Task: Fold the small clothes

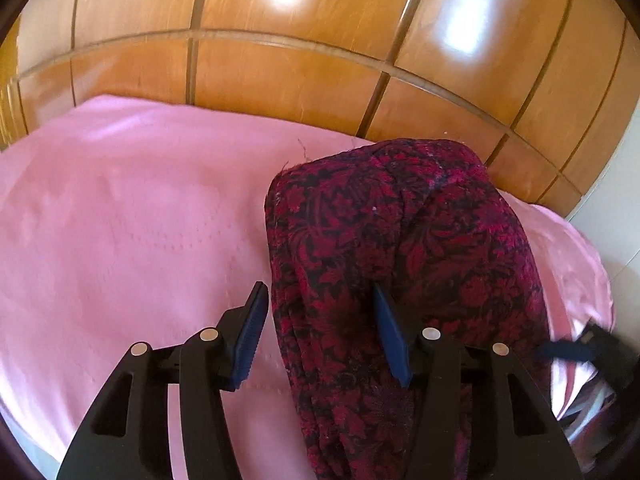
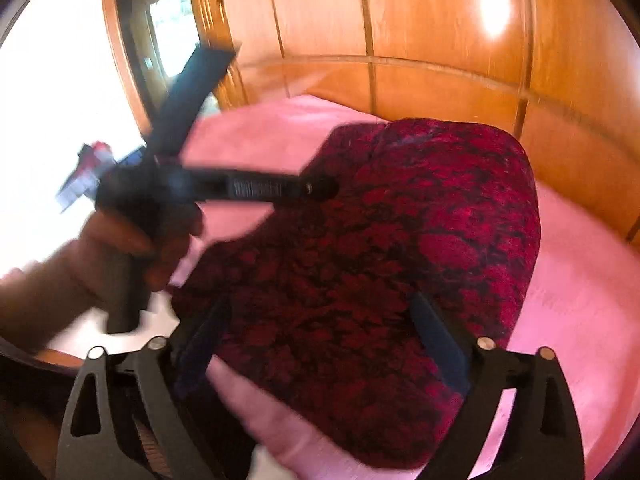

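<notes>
A dark red and black floral garment (image 1: pixel 400 260) lies folded in a thick pile on the pink bedsheet (image 1: pixel 120 220). My left gripper (image 1: pixel 320 300) is open, its jaws set either side of the pile's left edge. In the right wrist view the same garment (image 2: pixel 380 260) fills the middle, and my right gripper (image 2: pixel 320 312) is open above its near part, jaws wide apart. The left gripper (image 2: pixel 316 188) shows there too, blurred, reaching onto the cloth from the left, held by a hand (image 2: pixel 120 256).
A glossy wooden panelled wardrobe (image 1: pixel 320 60) stands right behind the bed. The bed's right edge (image 1: pixel 600 280) drops off near the garment. A doorway with a wooden frame (image 2: pixel 132 52) is at the left in the right wrist view.
</notes>
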The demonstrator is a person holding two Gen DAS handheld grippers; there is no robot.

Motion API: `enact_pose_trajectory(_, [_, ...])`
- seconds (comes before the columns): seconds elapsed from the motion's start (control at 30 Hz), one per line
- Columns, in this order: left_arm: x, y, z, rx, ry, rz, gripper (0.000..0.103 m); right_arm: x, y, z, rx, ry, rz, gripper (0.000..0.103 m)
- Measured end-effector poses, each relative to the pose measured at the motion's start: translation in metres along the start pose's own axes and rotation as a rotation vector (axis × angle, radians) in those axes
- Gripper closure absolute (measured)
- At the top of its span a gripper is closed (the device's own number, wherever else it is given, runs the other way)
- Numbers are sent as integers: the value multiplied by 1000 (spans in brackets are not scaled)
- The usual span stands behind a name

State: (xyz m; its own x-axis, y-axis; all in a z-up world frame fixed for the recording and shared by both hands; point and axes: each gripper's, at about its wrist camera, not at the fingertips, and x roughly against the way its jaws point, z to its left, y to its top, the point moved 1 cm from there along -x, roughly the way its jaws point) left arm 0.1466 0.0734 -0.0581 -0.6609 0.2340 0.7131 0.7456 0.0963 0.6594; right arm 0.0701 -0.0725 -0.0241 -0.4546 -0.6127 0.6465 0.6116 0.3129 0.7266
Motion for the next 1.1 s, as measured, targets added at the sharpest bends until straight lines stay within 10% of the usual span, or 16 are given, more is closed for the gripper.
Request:
enact_pose_trajectory(0.27, [3,-2,-4,-46,37,-23,50,13,62,-82,-345,49,-121,5])
enact_pose_trajectory(0.6, [-2,-4,-13,-85,106,-38,50,-98,93,-117,-320,-134,133,8])
enact_pose_trajectory(1.1, [20,-13,-19,-95,151,-74,50,-1,46,-118,-441,-60,-112,3])
